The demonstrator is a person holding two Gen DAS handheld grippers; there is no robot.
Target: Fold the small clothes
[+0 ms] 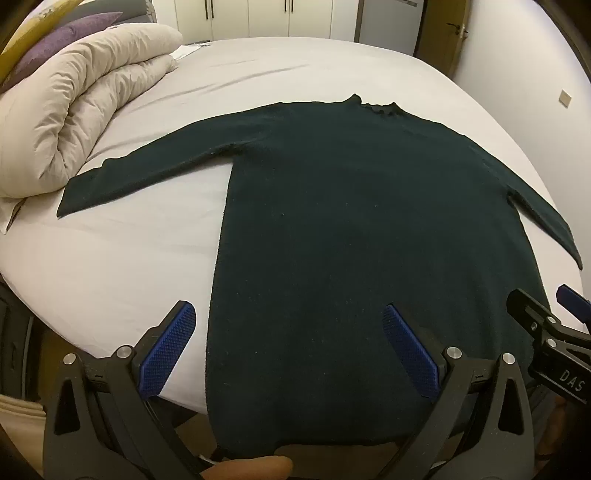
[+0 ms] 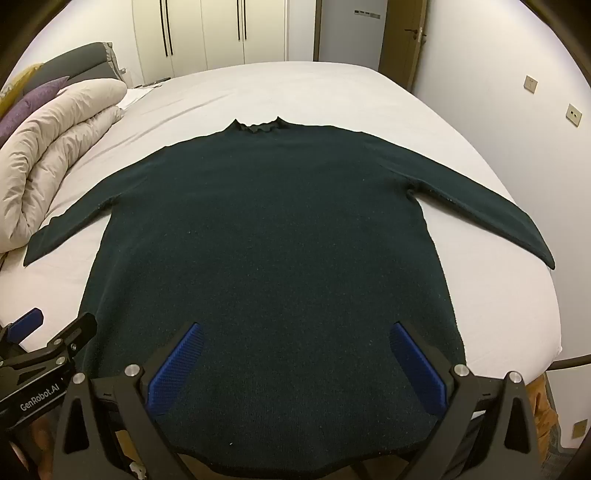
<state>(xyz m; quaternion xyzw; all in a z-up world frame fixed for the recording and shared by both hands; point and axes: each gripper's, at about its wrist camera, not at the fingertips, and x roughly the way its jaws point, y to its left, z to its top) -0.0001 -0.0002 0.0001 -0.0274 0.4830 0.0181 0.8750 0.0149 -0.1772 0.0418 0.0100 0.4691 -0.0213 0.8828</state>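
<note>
A dark green long-sleeved sweater (image 1: 351, 206) lies flat on the bed, collar far, both sleeves spread out, hem hanging over the near edge. It also shows in the right wrist view (image 2: 266, 236). My left gripper (image 1: 290, 314) is open and empty above the hem's left side, its left pad over bare sheet. My right gripper (image 2: 297, 334) is open and empty above the middle of the hem. The right gripper also shows in the left wrist view (image 1: 546, 325), and the left gripper in the right wrist view (image 2: 48, 332).
The bed (image 1: 110, 266) has a pale grey sheet. A rolled beige duvet (image 1: 74, 110) and purple pillows (image 1: 62, 44) lie at the left, touching the left cuff area. White wardrobes (image 2: 221, 33) and a door stand behind. The bed's right edge (image 2: 546, 332) drops off.
</note>
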